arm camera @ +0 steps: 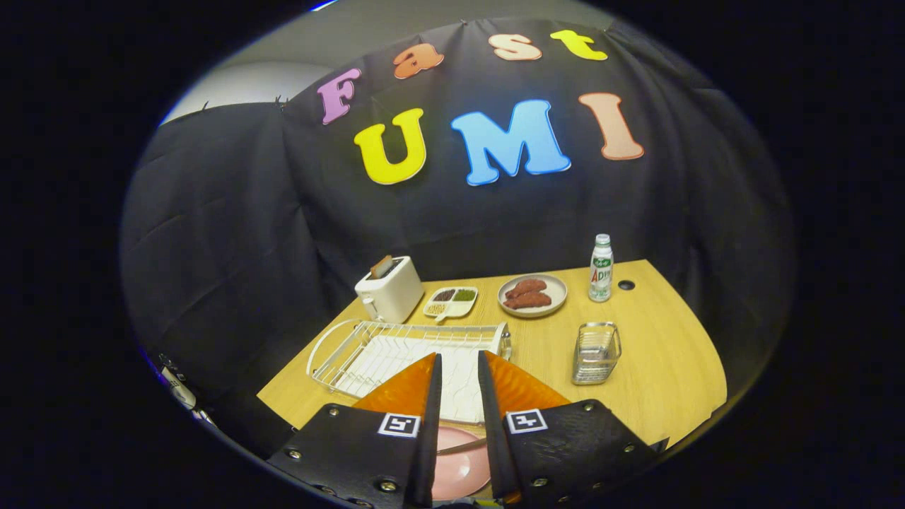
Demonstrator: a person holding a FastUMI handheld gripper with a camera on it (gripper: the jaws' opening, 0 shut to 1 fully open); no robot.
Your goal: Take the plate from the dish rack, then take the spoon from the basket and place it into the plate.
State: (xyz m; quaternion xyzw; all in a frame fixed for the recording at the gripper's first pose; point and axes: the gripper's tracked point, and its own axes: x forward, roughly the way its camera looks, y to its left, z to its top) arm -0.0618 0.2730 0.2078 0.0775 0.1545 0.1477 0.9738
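Although the pink plate [459,470] sits low beneath the claw [459,367], on the wooden bench [657,353] between and below the two fingers, a thin pale strip lies across it that may be the spoon [461,446]; too little shows to be sure. Claw state: fingers parted by a narrow gap, nothing pinched between them. Just ahead of the tips stands the white wire dish rack [396,350], a thin-rod frame over a ribbed drain tray, no plate in it. Off to the right of the fingers stands the basket [596,352], a small metal mesh cup with a loop handle, apparently empty. Judgement on handling: the plate looks smooth, rigid and glossy, probably plastic or glazed, so light but slippery; take it by the rim. The spoon, if that is it, is slim and stiff, best pinched mid-handle. Beyond the rack: a boxy white toaster [389,288], a divided condiment dish [451,301], a grey plate of sausages [532,295], a bottle [601,268].
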